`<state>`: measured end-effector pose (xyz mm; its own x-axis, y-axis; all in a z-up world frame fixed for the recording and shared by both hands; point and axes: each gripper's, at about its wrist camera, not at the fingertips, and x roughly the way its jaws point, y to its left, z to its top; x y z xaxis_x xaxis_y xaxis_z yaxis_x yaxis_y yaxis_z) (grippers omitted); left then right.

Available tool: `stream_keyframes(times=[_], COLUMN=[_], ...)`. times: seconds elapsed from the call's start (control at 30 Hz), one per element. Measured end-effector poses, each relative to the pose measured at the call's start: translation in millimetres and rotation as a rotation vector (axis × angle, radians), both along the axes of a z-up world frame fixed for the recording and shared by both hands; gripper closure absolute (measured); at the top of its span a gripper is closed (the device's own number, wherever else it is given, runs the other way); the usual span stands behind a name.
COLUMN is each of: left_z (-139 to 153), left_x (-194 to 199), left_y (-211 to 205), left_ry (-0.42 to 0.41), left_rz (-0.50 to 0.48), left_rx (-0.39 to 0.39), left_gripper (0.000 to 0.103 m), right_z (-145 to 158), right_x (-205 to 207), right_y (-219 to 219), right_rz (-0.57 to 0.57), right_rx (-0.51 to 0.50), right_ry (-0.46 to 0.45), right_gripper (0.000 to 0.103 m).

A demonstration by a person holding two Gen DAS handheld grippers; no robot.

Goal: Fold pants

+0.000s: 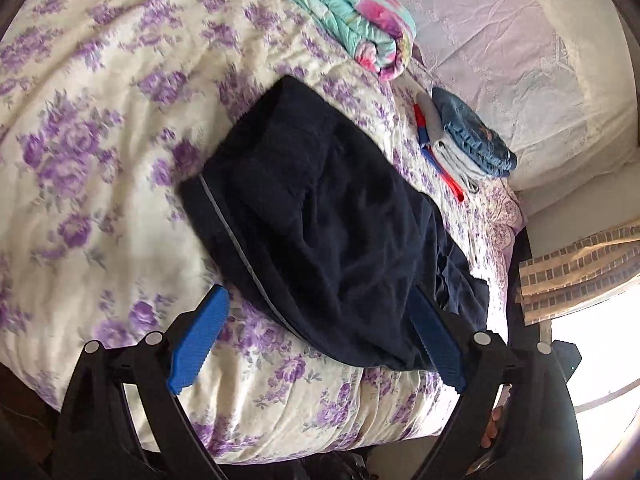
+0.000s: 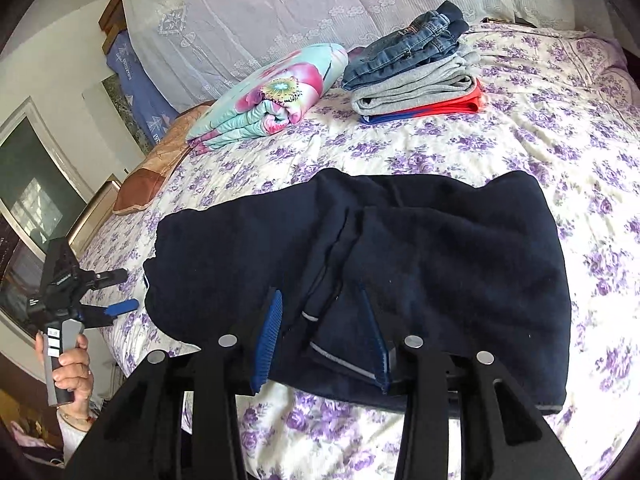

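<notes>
Dark navy fleece pants (image 1: 320,208) (image 2: 400,248) with a thin grey stripe lie folded into a thick bundle on the floral bedspread (image 1: 100,140) (image 2: 520,152), close to the bed's near edge. My left gripper (image 1: 318,294) stands wide open just above the bundle's near end, its blue pads clear of the cloth. From the right wrist view that same left gripper (image 2: 120,292) sits off the bundle's left end, held by a hand (image 2: 72,364). My right gripper (image 2: 320,290) is open over the pants' near edge; cloth lies between the fingers, and the pads do not press it.
A stack of folded clothes (image 2: 416,76) (image 1: 468,140), jeans on top, sits further up the bed. A rolled pink and teal quilt (image 2: 272,100) (image 1: 352,12) lies beside it. Lace-covered pillows (image 2: 280,8) line the headboard. A brown cushion (image 2: 152,176) lies at the bed's left edge.
</notes>
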<state>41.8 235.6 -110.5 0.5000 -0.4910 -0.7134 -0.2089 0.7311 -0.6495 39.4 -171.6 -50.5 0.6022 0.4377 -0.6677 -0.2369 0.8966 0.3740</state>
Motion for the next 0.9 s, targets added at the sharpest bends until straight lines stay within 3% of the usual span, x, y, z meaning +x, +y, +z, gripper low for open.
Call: stream_keyframes(times=[0.1,0.2,0.23,0.27,0.33,0.43,0.57,0.67,0.9], left_z=[-20,-24,-22,-18,-6,21,38,42,38], left_x=[10,38,46,53,55,37,18,16,14], left_y=[-17,-27,-30,-33,-38,-55,-76,-73,-63], left_ry=[0.052,0.054,0.051,0.065,0.025,-0.101,-0.176,-0.188,-0.175], left_rz=[-0.023,-0.026,-0.025,-0.020,-0.030,-0.050,-0.067,-0.069,-0.079], left_rx=[0.002,0.069,0.095,0.159,0.178,0.299,0.425,0.383,0.338], left_gripper=[0.015,0.018,0.042,0.079,0.084,0.086,0.086,0.086,0.086], right_z=[-8,-19,-22,-24,-26,-29,-29,-28,-25], right_x=[-8,-8,-8,-8,-11,-12,5,31,123], right_y=[-8,-13,-13,-13,-11,-1,30,59,101], right_rz=[-0.016,-0.026,-0.029,-0.030,-0.024,0.013,0.135,0.142,0.149], right_rx=[0.020,0.035,0.032,0.030,0.027,0.024,0.072,-0.038,-0.071], right_ry=[0.016,0.048,0.059,0.068,0.076,0.083,0.101,0.078,0.148], right_gripper=[0.062,0.062,0.062,0.062,0.062,0.062,0.062,0.082,0.085])
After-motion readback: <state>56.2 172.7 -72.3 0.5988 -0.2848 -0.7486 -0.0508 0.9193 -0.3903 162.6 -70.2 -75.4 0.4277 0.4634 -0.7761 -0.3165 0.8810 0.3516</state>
